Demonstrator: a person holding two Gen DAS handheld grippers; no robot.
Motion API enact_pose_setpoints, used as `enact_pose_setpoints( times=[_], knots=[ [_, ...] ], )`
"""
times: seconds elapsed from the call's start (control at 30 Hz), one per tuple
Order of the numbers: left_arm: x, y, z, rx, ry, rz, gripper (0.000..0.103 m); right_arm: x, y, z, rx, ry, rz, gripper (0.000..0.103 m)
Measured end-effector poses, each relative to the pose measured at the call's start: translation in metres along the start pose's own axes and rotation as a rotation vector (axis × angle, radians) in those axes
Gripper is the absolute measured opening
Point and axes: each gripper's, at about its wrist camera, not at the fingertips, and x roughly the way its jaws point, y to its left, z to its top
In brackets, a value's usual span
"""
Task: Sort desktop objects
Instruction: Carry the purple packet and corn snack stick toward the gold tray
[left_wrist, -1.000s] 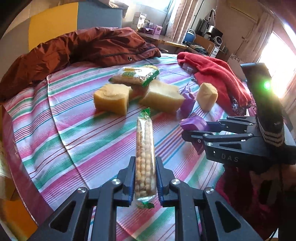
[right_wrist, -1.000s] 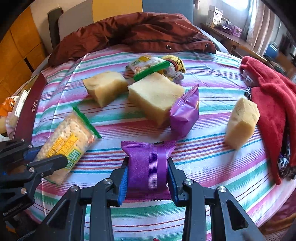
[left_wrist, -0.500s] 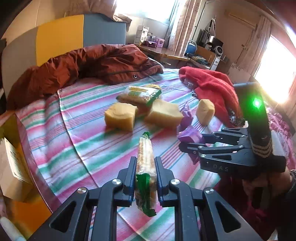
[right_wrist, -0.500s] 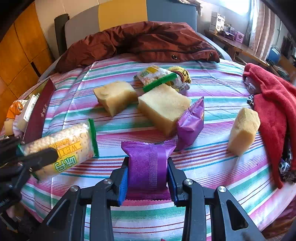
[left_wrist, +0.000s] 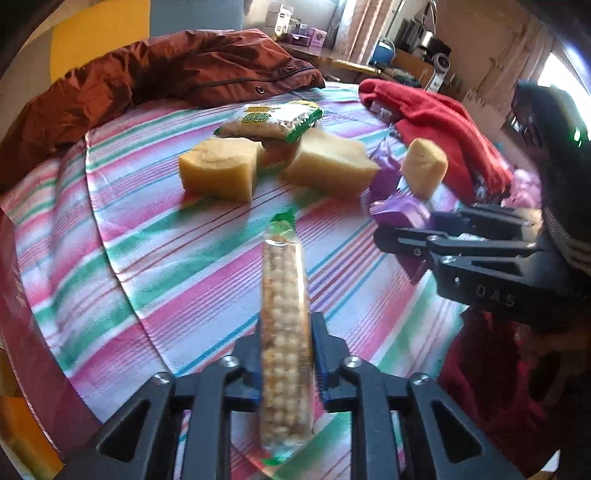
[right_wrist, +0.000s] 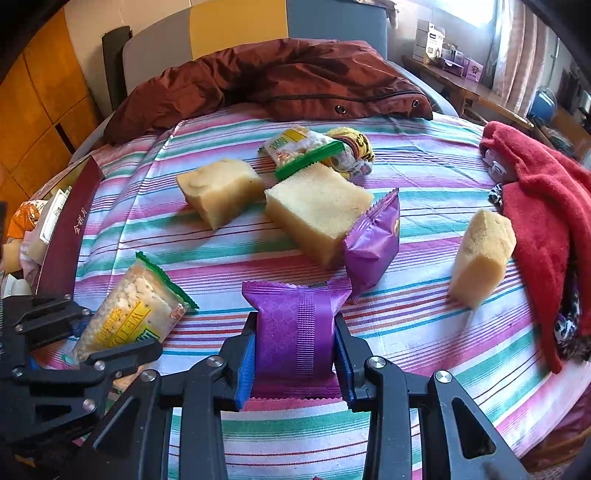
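Note:
My left gripper (left_wrist: 286, 347) is shut on a clear cracker packet (left_wrist: 283, 332) with green ends, held edge-on above the striped cloth; it shows at the left of the right wrist view (right_wrist: 129, 317). My right gripper (right_wrist: 295, 354) is shut on a purple snack packet (right_wrist: 297, 332), which also shows in the left wrist view (left_wrist: 400, 214). On the cloth lie three yellow sponge blocks (right_wrist: 221, 192) (right_wrist: 317, 210) (right_wrist: 482, 251), a second purple packet (right_wrist: 375, 243) and a second cracker packet (right_wrist: 303, 149).
A brown jacket (right_wrist: 280, 88) lies across the far side of the striped tablecloth (right_wrist: 424, 321). A red cloth (right_wrist: 543, 199) is piled at the right edge. A dark red box (right_wrist: 70, 236) sits at the left edge. A patterned yellow item (right_wrist: 351, 147) lies behind the crackers.
My left gripper has dropped back low over the cloth and closer to the sponges, with the cracker packet edge-on again. The right gripper keeps its purple packet and has shifted little.

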Motion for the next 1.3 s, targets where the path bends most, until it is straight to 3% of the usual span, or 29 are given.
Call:
enact_pose_setpoints(
  times=[0.23, 0.37, 0.57, 0.83, 1.3],
  knots=[
    [-0.044, 0.003, 0.005, -0.022, -0.133, -0.02, 0.017, -0.007, -0.001, 0.002, 0.008, -0.046, 0.02, 0.036],
    [-0.072, 0.015, 0.006, -0.068, -0.191, 0.008, 0.018, -0.012, 0.005, 0.003, 0.012, -0.063, 0.062, 0.036],
    [-0.119, 0.044, -0.006, -0.131, -0.282, 0.132, 0.018, -0.021, 0.038, 0.009, -0.031, -0.079, 0.135, 0.036],
    [-0.161, 0.09, -0.034, -0.252, -0.356, 0.308, 0.018, -0.038, 0.113, 0.022, -0.14, -0.116, 0.274, 0.036],
    [-0.198, 0.153, -0.085, -0.421, -0.395, 0.472, 0.018, -0.046, 0.22, 0.03, -0.273, -0.118, 0.437, 0.036]
  ],
)
